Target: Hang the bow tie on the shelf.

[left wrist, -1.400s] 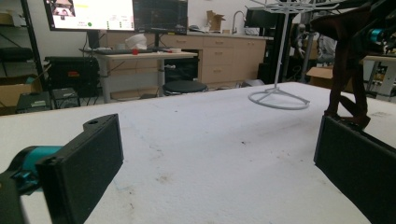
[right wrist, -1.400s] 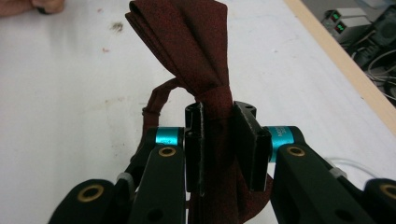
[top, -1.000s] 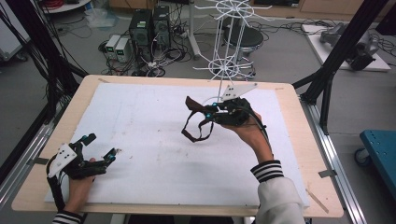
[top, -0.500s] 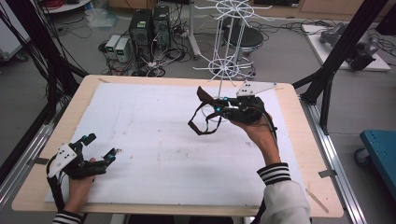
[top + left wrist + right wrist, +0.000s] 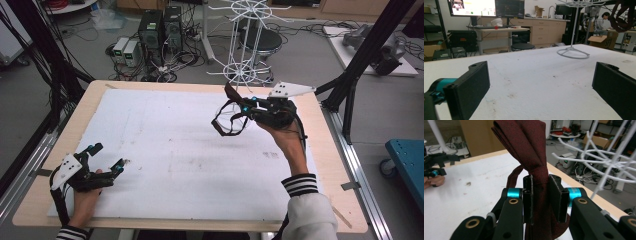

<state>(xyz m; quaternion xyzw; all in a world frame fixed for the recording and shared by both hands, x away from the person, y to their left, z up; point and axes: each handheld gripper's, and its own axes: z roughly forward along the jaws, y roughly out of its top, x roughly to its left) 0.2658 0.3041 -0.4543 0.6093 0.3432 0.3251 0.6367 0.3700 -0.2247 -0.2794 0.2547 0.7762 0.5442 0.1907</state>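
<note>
A dark red necktie (image 5: 231, 114) hangs in a loop from my right gripper (image 5: 246, 107), which is shut on it and raised above the table's far right. In the right gripper view the folded tie (image 5: 529, 145) rises from between the jaws of that gripper (image 5: 541, 192). A white wire rack (image 5: 245, 70) stands just beyond the tie at the far edge, and its wire arms (image 5: 611, 157) show close at the right. My left gripper (image 5: 107, 157) rests open near the front left corner, with nothing between its pads (image 5: 469, 87).
A white sheet (image 5: 165, 145) covers the wooden table (image 5: 330, 150). The rack's round base (image 5: 573, 53) sits on the sheet's far side. Computers and cables (image 5: 155, 35) lie on the floor behind the table. A black frame leg (image 5: 360, 65) stands at the right.
My right gripper has carried the tie up and toward the far right, closer to the wire rack. The left gripper has stayed in place.
</note>
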